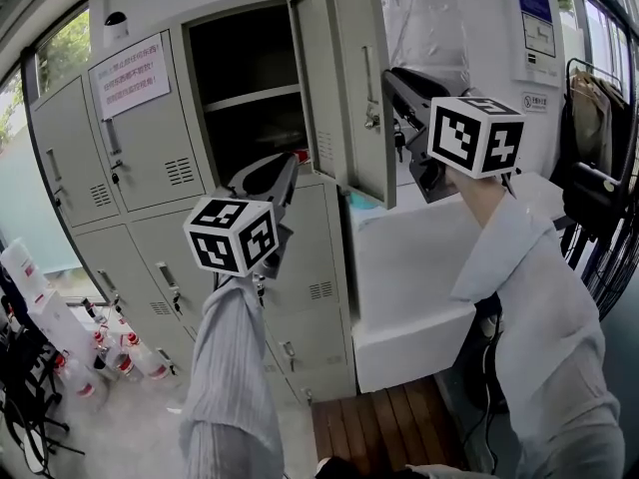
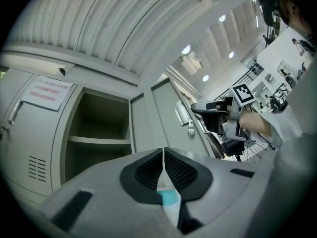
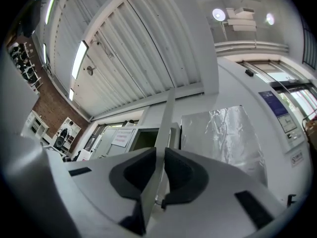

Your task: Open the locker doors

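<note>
Right jaws: the right gripper (image 3: 161,151) has its jaws drawn almost together on the free edge of the open door (image 3: 167,118). The thin panel runs up between the pads and fills the gap.
Left jaws: the left gripper (image 2: 163,151) has its jaws together with only a slit between them, and it holds nothing.
Door's lie: the door is swung out to the right of its compartment (image 1: 245,88) and stands edge-on to the right gripper. Its long axis is upright, and its handle (image 1: 369,86) is on the face seen in the head view.
Other doors: the noticed door (image 1: 150,153) to the left of the compartment is closed, and so is the lower door (image 1: 319,242) beneath it.
Nearer hand: the left gripper hangs just in front of the lower door, below the compartment, so it is likely the better placed for any closed door. The right gripper is taken up with the open one.
Step, as judged: one door is open wide and the rest are not yet begun.
Writing: the notice (image 1: 130,76) carries red characters on a pale sheet, too small to read. The wall poster (image 1: 534,8) has a blue head and its text is illegible.
</note>
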Available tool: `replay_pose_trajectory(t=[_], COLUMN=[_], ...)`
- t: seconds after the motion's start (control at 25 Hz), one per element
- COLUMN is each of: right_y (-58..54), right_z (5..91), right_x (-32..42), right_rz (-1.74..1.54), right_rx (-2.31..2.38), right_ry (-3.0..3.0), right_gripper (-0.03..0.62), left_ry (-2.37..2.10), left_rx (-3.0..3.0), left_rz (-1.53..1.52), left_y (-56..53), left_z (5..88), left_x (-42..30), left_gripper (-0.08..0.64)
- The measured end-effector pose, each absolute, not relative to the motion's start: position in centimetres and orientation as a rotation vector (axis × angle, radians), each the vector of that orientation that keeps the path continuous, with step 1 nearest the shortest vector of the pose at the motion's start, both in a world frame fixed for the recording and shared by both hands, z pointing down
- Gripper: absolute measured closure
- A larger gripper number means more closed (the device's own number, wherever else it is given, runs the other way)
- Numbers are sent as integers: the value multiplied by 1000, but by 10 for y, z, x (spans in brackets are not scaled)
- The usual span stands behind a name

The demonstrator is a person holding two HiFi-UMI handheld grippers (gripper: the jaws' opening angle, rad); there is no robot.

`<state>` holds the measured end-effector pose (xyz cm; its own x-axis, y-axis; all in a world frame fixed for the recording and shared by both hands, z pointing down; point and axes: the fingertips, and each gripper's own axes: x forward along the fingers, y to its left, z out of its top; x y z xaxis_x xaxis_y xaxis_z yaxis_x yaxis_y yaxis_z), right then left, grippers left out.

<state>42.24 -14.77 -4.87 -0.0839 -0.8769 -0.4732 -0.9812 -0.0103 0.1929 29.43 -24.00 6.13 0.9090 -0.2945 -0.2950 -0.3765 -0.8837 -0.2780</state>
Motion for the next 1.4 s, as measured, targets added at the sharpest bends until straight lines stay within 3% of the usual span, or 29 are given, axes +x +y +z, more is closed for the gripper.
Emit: replay_pose_trajectory(t=[0.8, 1.08, 1.4], right_y=[-147, -133, -106], right_z=[-48, -37, 3], right_x=[428, 413, 339], right_rz=[888, 983, 956], right_rx=[-2059, -2077, -1823], right_ry=[2010, 1961, 2074], right_gripper=[554, 554, 554], left_ry=[459, 511, 679], left_rx=[-2785, -2783, -2821], left_rz=[342, 309, 289], left_y=[-252, -241, -240], left_z=[78, 96, 140], left_x=[321, 299, 240], left_gripper=[543, 543, 543])
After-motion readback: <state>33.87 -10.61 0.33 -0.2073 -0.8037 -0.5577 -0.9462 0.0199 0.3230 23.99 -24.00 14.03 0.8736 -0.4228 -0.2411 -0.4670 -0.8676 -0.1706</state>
